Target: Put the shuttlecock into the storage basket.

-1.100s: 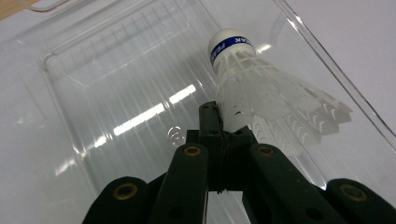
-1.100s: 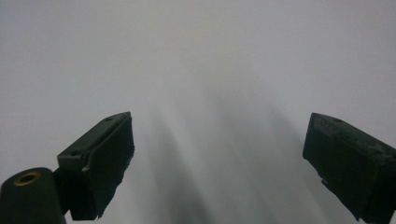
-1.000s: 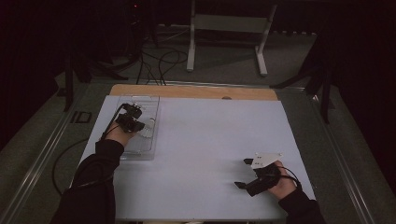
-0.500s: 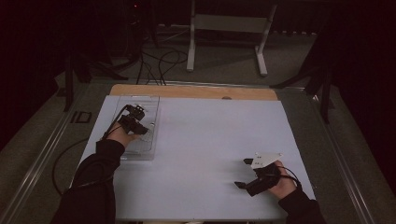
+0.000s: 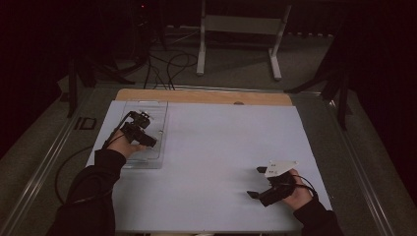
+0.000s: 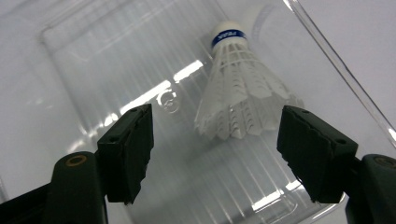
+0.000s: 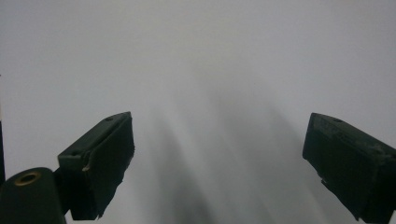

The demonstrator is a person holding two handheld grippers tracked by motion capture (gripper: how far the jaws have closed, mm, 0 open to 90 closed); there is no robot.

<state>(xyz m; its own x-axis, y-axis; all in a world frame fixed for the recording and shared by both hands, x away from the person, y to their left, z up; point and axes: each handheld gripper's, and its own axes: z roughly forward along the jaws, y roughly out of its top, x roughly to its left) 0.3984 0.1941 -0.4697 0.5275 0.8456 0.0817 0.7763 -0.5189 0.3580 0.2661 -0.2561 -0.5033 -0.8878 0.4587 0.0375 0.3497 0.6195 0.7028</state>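
one shuttlecock (image 6: pixel 240 88) lies on its side in the clear tray (image 5: pixel 155 152), loose before our left gripper (image 6: pixel 215 156).
its jaws have just been opening, nothing between them; we should lift straight up, avoiding the feathers. the right gripper (image 7: pixel 217 163) rests wide open, empty.

The high view looks forward and down from above the person's side onto the whole white-topped bench (image 5: pixel 221 162), from well back. The left gripper view rides close over the clear plastic rectangular tray (image 6: pixel 116 60), looking down into it between its own jaws; the high view shares that tray (image 5: pixel 155 105). The right gripper view faces bare bench surface (image 7: pixel 210 70) from close range.
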